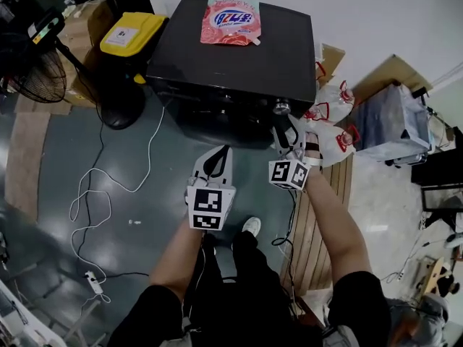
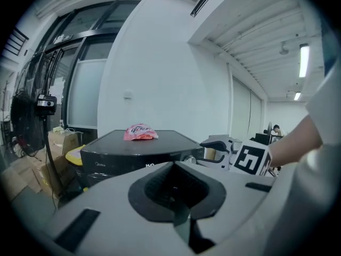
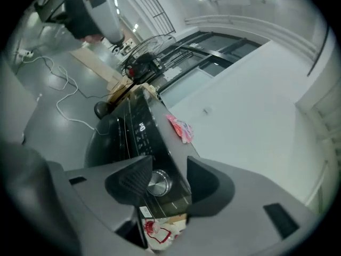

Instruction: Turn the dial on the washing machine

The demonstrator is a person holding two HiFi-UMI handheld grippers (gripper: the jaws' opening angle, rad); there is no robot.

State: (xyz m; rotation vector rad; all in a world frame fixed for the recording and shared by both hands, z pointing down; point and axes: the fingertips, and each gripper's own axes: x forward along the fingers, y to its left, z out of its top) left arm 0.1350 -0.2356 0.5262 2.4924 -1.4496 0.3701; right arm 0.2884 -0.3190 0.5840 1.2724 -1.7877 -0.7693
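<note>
Right gripper [image 3: 165,170] hanging released, jaws straddling dial [image 1: 281,108] on washing machine [image 1: 239,67]; left gripper [image 2: 173,188] sitting clenched, empty. Risk: pads closing off-centre, slipping round smooth dial.

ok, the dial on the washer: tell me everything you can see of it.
The dial is a round knob, silvery and metallic-looking, with a finely ridged rim and a flat, shiny face. It sits on the dark control panel at the right end of the black washing machine, near the top front corner. It lies between the right gripper fingers, which stand apart; neither visibly presses on it. No pointer mark can be made out.
</note>
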